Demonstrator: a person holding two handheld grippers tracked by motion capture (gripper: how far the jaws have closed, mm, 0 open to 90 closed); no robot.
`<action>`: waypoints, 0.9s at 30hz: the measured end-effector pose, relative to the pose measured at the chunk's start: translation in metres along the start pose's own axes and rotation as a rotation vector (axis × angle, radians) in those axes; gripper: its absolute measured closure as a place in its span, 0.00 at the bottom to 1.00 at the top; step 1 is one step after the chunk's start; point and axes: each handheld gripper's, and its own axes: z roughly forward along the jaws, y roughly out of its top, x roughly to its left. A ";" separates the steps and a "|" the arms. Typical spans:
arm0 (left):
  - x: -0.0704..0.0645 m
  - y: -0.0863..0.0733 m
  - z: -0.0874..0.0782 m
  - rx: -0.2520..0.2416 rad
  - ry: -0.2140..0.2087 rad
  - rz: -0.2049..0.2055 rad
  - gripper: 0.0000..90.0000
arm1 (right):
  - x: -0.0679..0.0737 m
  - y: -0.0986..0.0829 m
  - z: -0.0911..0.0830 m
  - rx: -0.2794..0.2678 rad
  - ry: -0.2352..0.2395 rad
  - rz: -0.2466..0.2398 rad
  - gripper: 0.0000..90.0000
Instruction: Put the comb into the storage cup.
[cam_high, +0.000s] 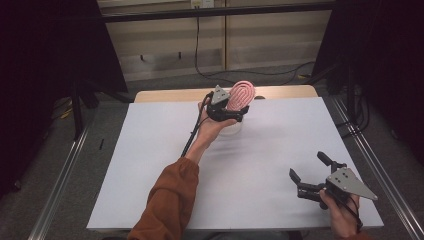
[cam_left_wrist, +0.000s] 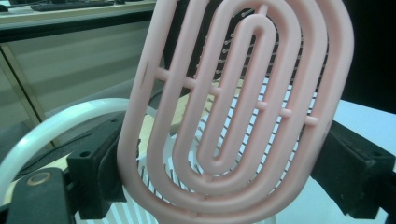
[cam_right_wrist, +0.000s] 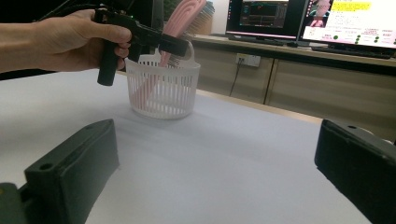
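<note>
A pink oval hairbrush (cam_high: 241, 94) stands tilted with its lower end inside a small white slatted basket (cam_high: 231, 131) at the far middle of the table. My left gripper (cam_high: 227, 112) is shut on the brush's head just above the basket rim. In the left gripper view the brush (cam_left_wrist: 233, 116) sits between both black jaws, with the basket's handle (cam_left_wrist: 60, 123) curving behind it. From the right gripper view, the basket (cam_right_wrist: 163, 88), the brush (cam_right_wrist: 180, 23) and the left gripper (cam_right_wrist: 163, 44) are ahead at left. My right gripper (cam_high: 307, 165) rests open and holds nothing near the front right corner.
A white sheet (cam_high: 150, 165) covers the table, and a strip of wood (cam_high: 165, 95) shows at its far edge. Monitors (cam_right_wrist: 299, 18) and a cabinet (cam_right_wrist: 280, 79) stand beyond the table. A black cable (cam_high: 192, 132) trails along the left forearm.
</note>
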 end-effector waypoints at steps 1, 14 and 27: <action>-0.001 -0.001 0.001 0.002 -0.004 -0.002 0.15 | 0.000 0.000 0.000 -0.002 0.001 0.000 0.00; -0.002 -0.006 0.006 0.021 0.013 -0.031 0.15 | 0.000 0.000 0.000 -0.002 0.003 -0.001 0.00; 0.002 -0.009 0.005 0.045 0.007 -0.014 0.11 | 0.000 0.000 0.000 0.000 0.001 -0.001 0.00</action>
